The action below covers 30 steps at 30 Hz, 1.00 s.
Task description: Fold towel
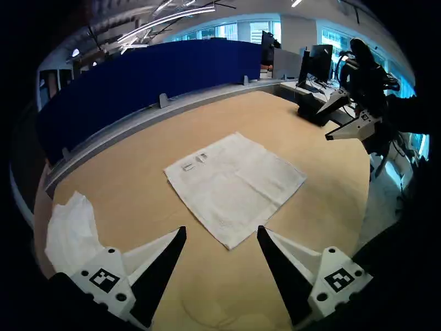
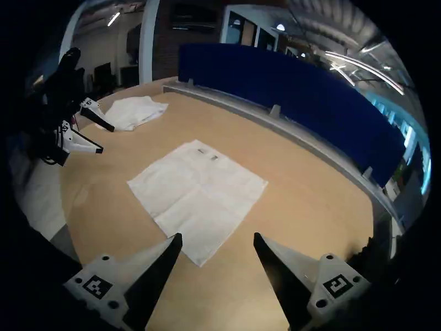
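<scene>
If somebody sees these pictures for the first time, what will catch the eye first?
A white towel lies spread flat in the middle of the light wooden table. A crumpled white cloth sits at the table's edge, and a long blue partition runs behind the table. The left gripper and the right gripper are open, hold nothing, and point at the towel.

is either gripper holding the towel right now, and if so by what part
Nothing is held. The left gripper and right gripper are both open; the towel lies flat on the table, ungripped.
</scene>
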Each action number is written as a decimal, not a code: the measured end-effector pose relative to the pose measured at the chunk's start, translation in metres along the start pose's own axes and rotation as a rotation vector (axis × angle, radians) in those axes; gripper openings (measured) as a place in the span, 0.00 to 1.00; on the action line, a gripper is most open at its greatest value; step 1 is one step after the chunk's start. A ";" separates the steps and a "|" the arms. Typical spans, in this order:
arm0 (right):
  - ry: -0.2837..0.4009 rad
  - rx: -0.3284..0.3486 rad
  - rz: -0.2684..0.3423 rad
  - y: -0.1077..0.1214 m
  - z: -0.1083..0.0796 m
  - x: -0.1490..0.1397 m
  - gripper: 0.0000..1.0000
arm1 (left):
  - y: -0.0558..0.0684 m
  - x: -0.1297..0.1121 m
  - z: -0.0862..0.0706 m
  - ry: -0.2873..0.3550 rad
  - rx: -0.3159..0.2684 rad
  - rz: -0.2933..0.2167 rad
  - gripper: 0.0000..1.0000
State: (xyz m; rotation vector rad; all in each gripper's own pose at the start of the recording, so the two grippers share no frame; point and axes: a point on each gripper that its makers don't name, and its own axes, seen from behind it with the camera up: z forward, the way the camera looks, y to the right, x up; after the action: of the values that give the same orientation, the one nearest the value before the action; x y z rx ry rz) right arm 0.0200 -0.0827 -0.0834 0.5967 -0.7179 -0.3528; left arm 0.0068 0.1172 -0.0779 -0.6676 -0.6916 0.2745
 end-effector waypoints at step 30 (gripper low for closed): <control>-0.082 0.074 0.036 -0.028 0.096 -0.093 0.99 | 0.015 -0.086 0.103 -0.150 -0.075 -0.015 0.94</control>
State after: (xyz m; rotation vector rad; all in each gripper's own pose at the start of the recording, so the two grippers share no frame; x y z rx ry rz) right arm -0.1154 -0.0955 -0.0906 0.6411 -0.8228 -0.3195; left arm -0.1259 0.1390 -0.0709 -0.7181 -0.8534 0.2881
